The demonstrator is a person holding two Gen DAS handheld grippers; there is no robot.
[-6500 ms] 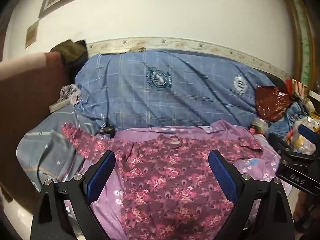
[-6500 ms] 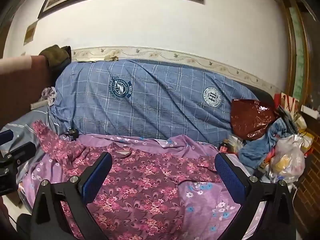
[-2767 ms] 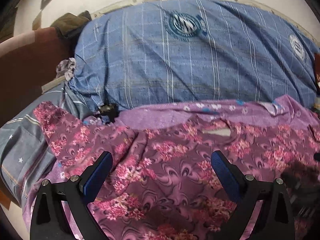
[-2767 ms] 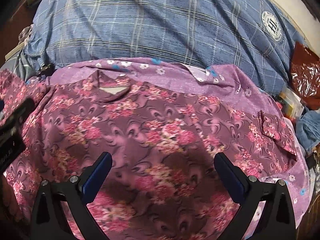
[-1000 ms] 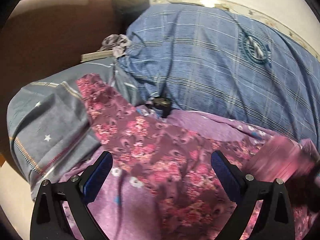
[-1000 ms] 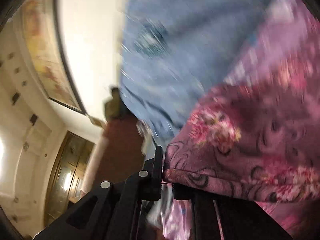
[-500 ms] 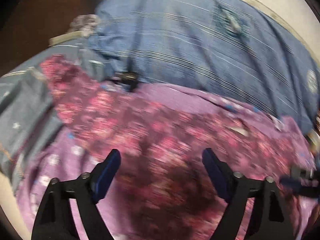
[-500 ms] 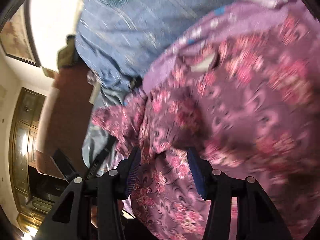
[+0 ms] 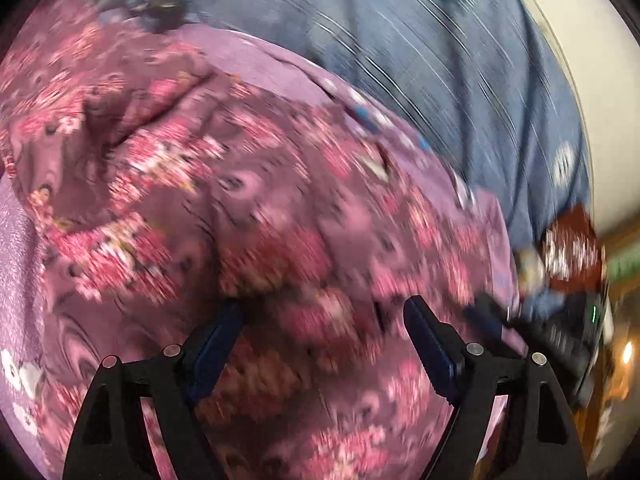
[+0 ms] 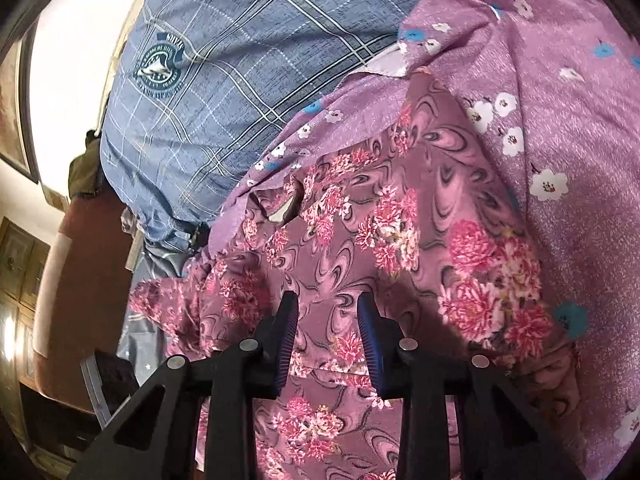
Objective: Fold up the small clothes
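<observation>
A maroon shirt with pink flowers (image 10: pixel 400 240) lies spread on a lilac floral sheet (image 10: pixel 560 120). One side of it looks folded over the middle. My right gripper (image 10: pixel 326 316) hovers just over the shirt with its jaws part open and nothing between them. The left wrist view is blurred by motion. There the shirt (image 9: pixel 240 208) fills the middle, and my left gripper (image 9: pixel 324 320) is open close above it. The right gripper (image 9: pixel 560 332) also shows as a dark shape at the right edge.
A blue checked cushion (image 10: pixel 224 80) backs the sofa behind the sheet. A brown armrest (image 10: pixel 80 280) is at the left. A dark red bag (image 9: pixel 572 248) and clutter lie at the sofa's right end. A framed picture (image 10: pixel 16 100) hangs on the wall.
The right gripper, shut on a shirt edge a second ago, carried it over, let go and now stands part open. The left gripper swung right over the shirt and its jaws narrowed a little.
</observation>
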